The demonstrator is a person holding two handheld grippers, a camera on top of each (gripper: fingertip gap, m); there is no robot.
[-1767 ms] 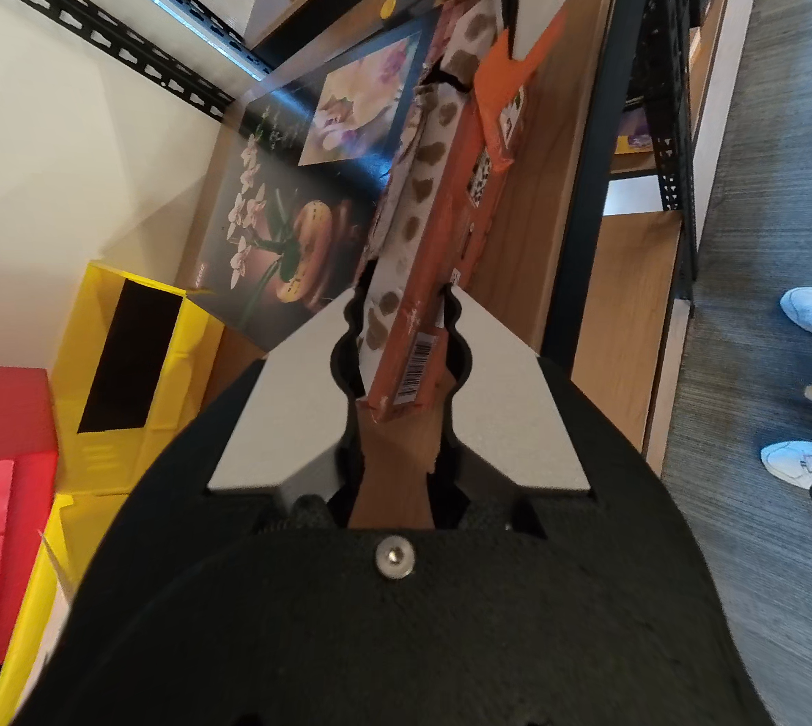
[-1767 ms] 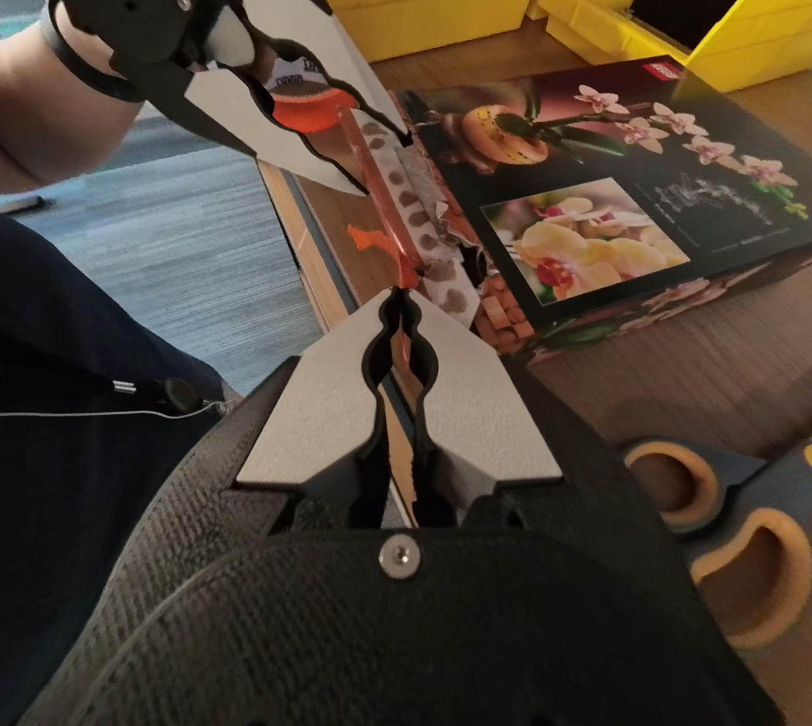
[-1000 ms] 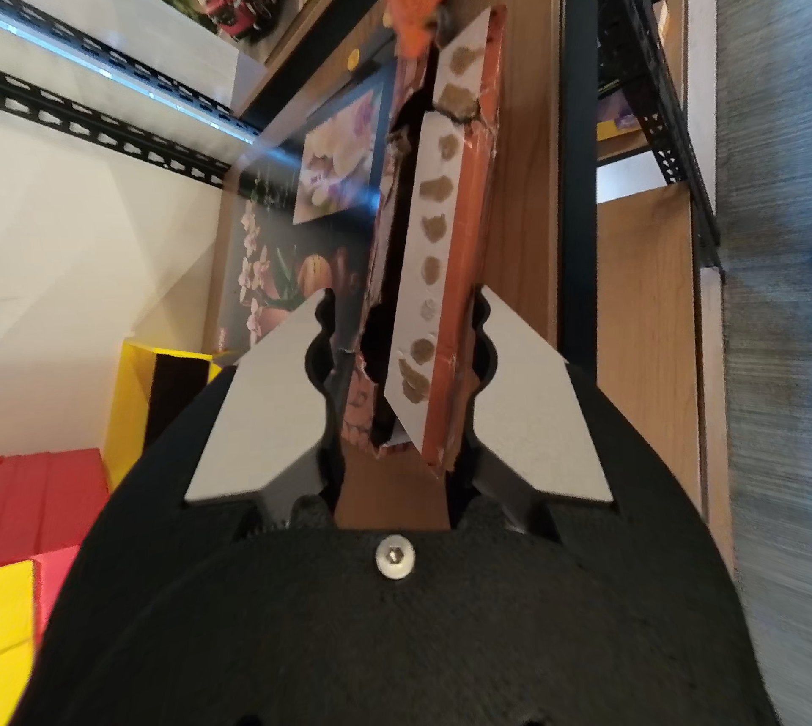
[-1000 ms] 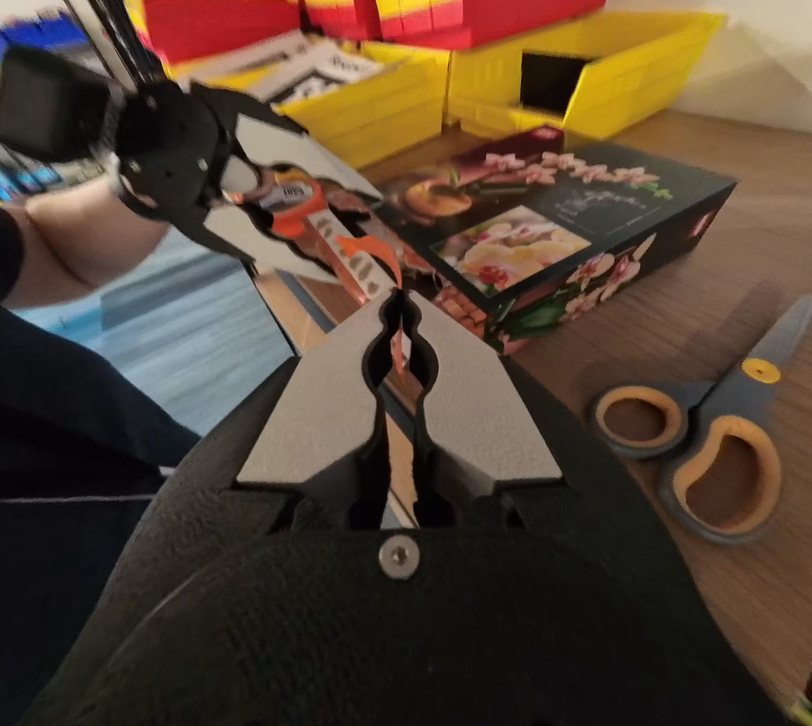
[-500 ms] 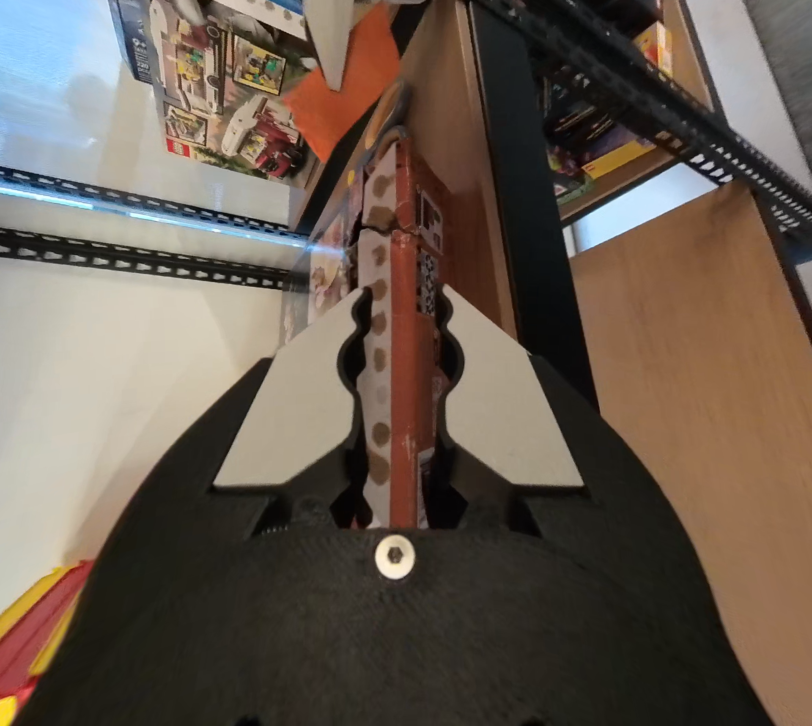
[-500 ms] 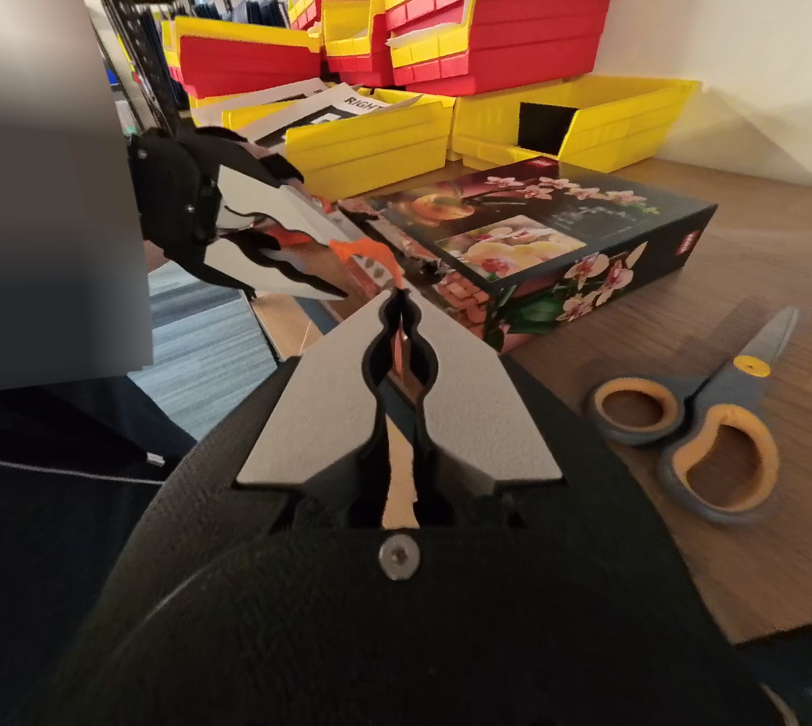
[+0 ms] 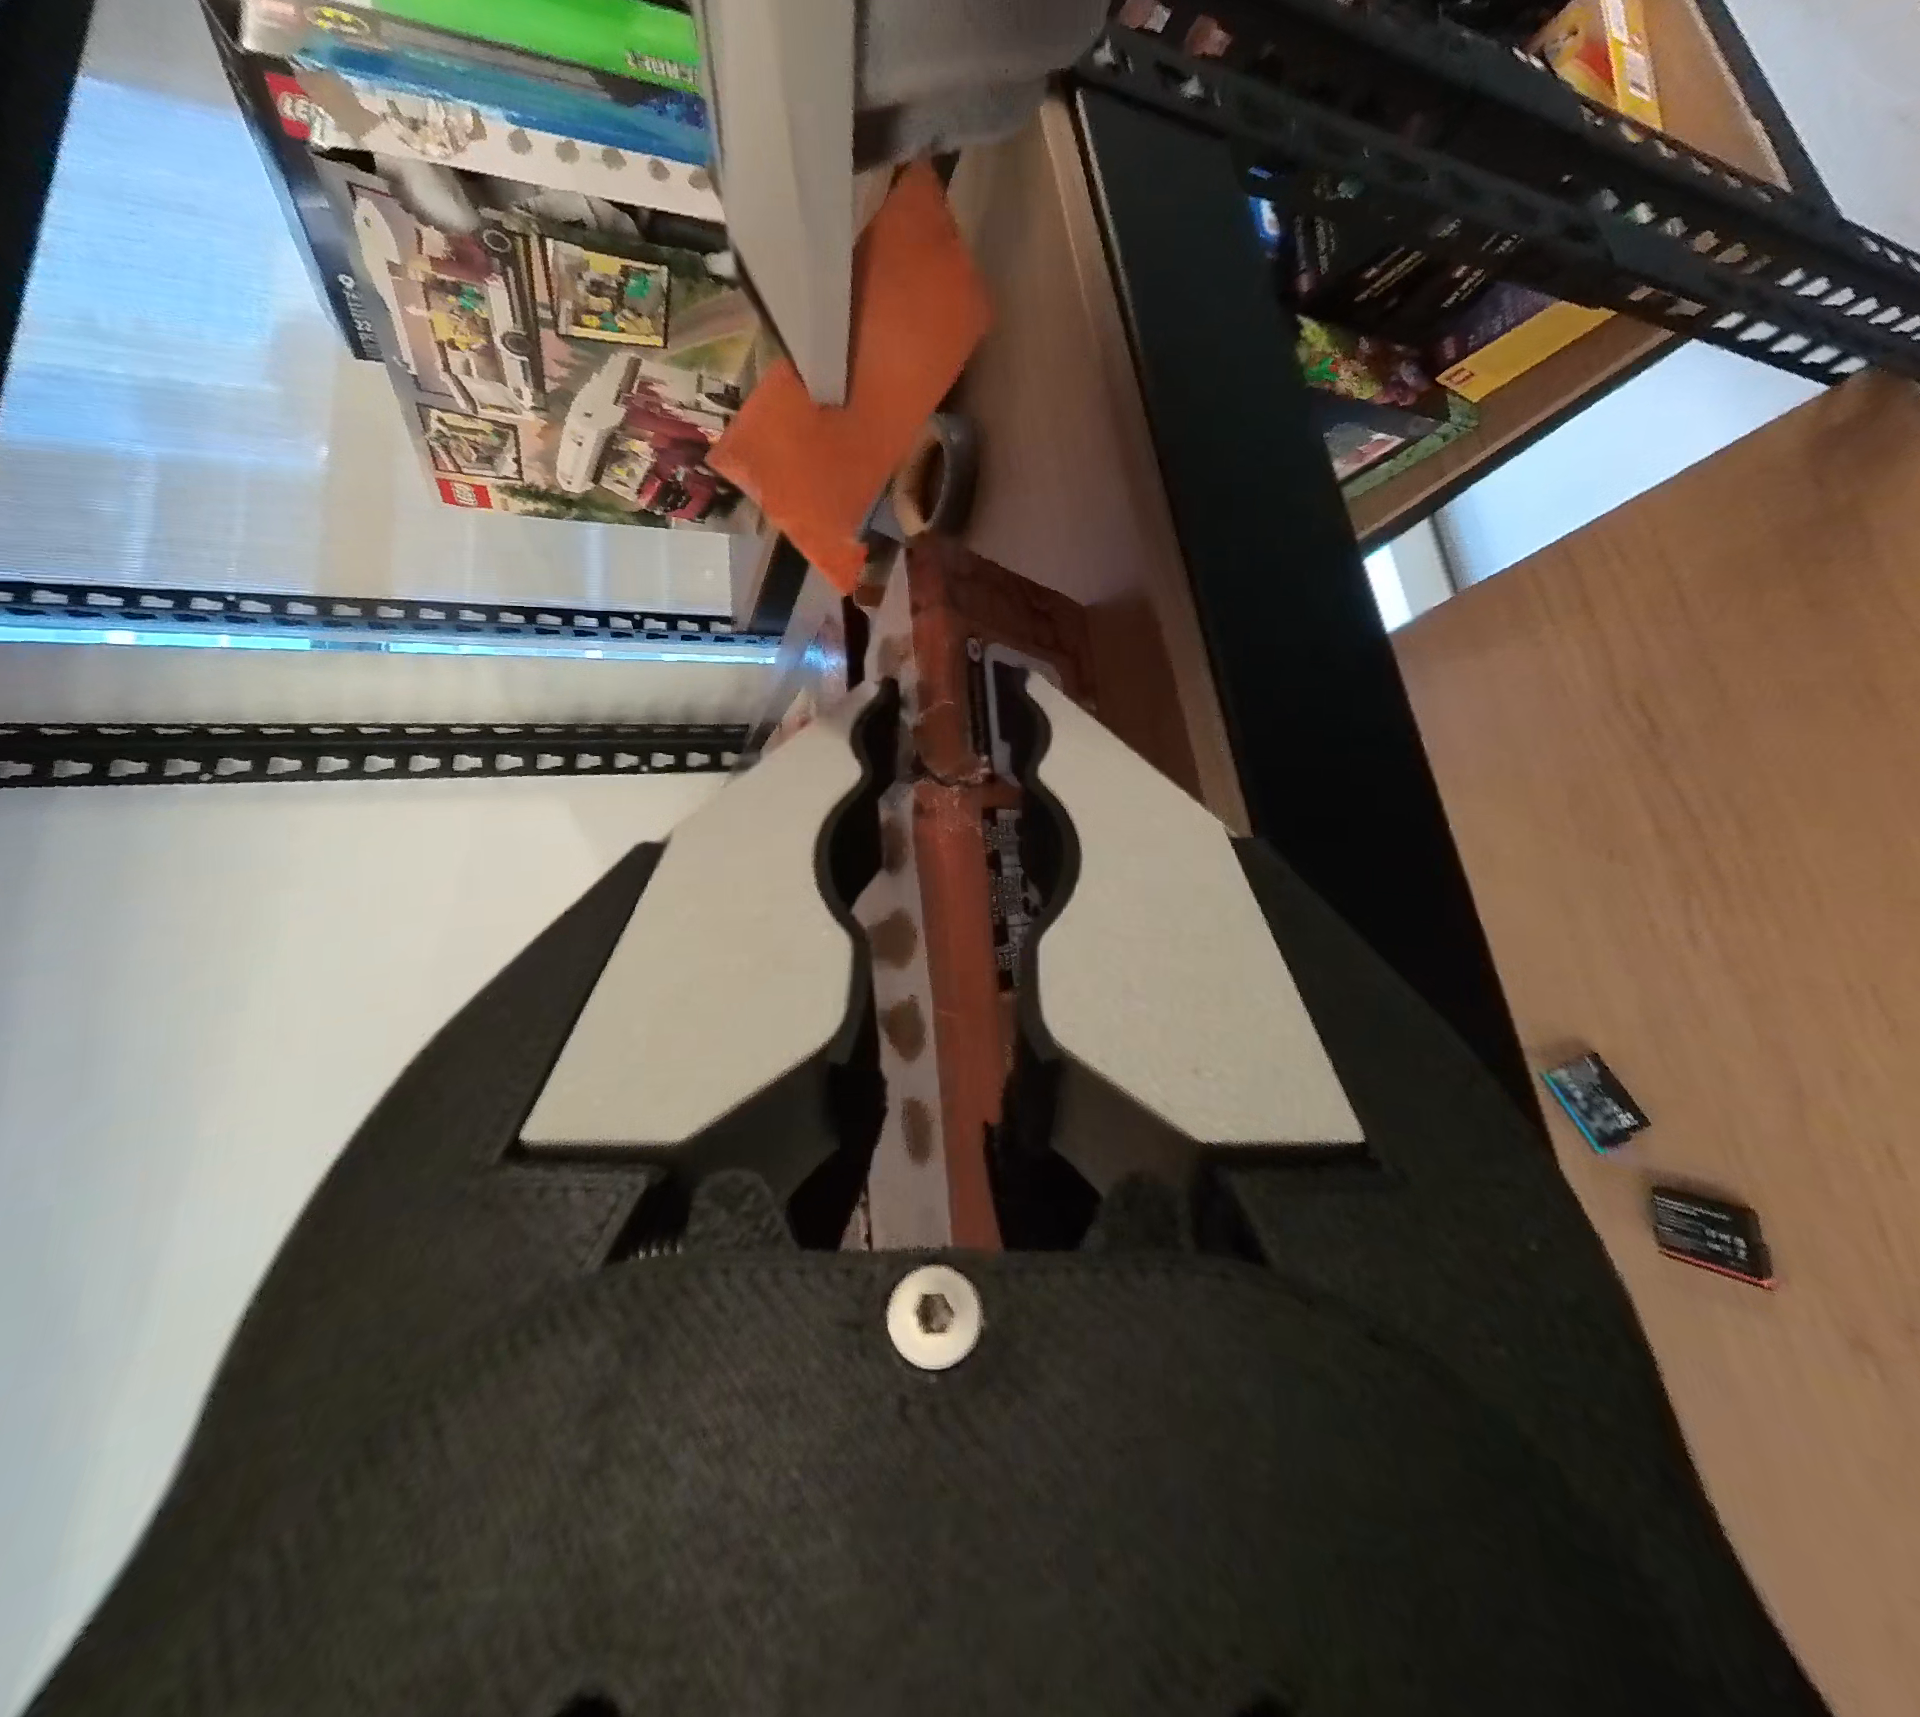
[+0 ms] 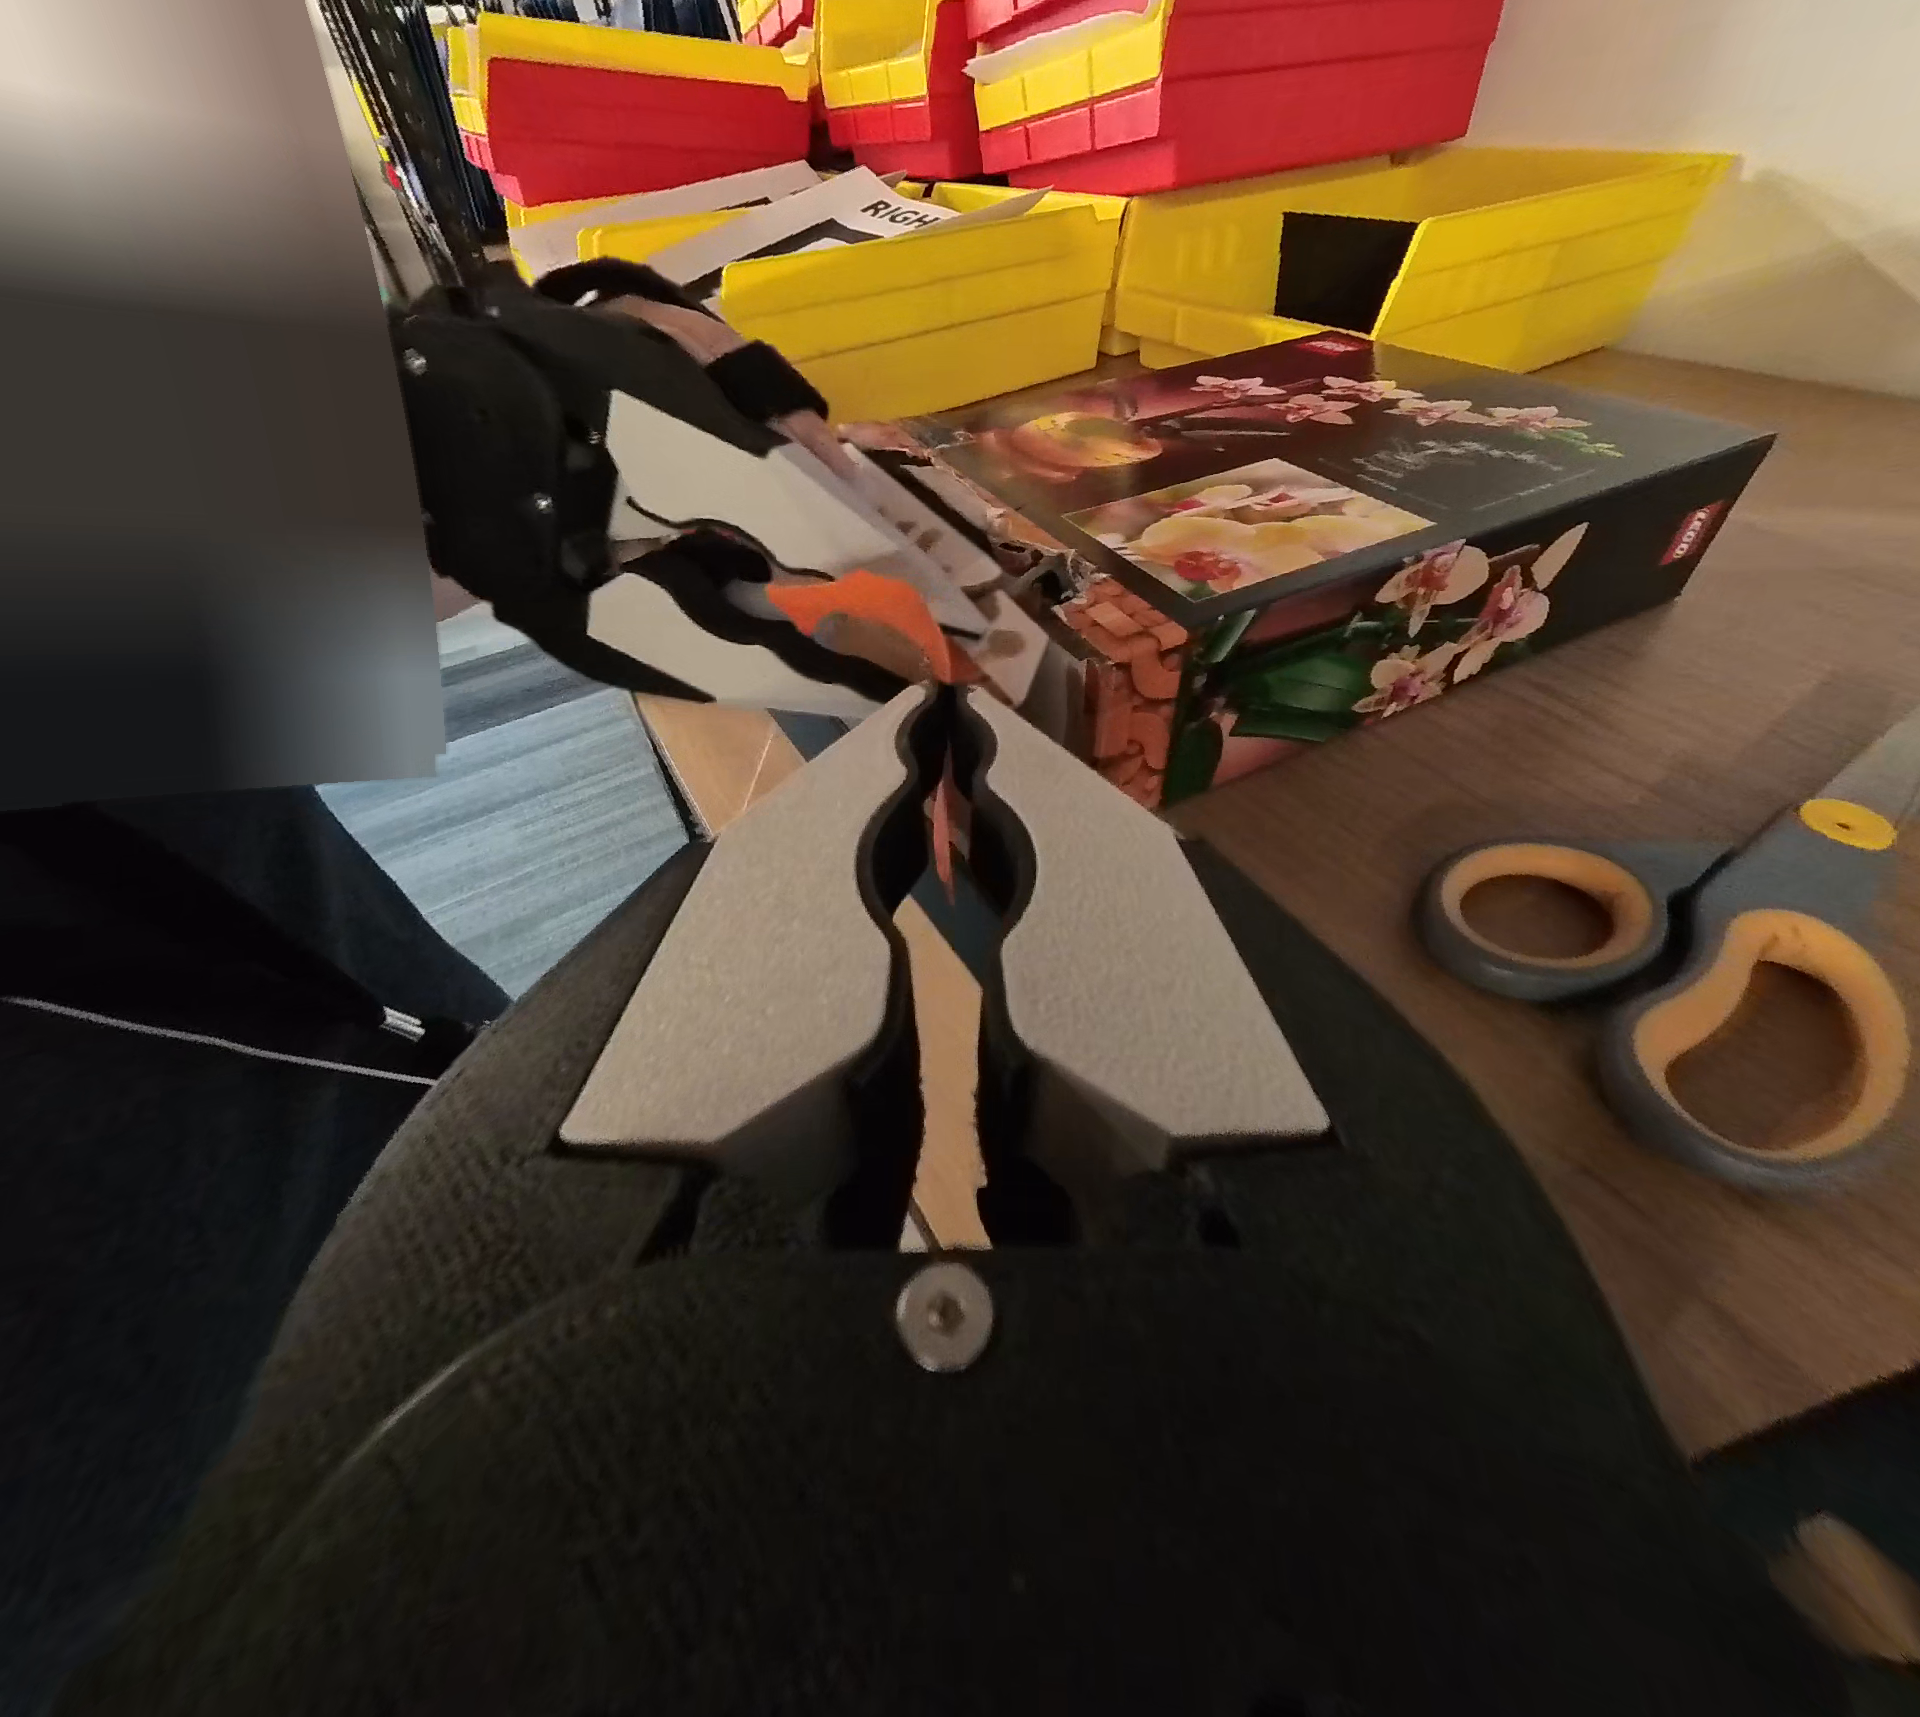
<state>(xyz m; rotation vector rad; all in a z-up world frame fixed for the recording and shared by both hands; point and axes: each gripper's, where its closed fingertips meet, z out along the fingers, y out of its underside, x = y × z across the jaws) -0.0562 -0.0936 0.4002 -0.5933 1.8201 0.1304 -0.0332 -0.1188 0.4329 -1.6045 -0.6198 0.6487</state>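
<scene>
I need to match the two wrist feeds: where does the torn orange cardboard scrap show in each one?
Left wrist view: orange cardboard scrap is upper centre, pinched by the far right gripper.
Right wrist view: the scrap is at centre, just beyond the right gripper's tips, which clamp its lower edge.
Shared landmark: the scissors, whose handle loop sits beside the scrap.

- i see the box flap (image 7: 940, 971) in my left gripper (image 7: 945, 711): orange outside, white inside with brown blotches.
- my right gripper (image 8: 948, 699), grey fingers, pinches an orange scrap (image 8: 862, 607).
- dark box (image 8: 1351, 524) printed with pink and yellow orchids.
- scissors (image 8: 1662, 992): grey, orange-lined handles.
- yellow and red bins (image 8: 1195, 36).
</scene>
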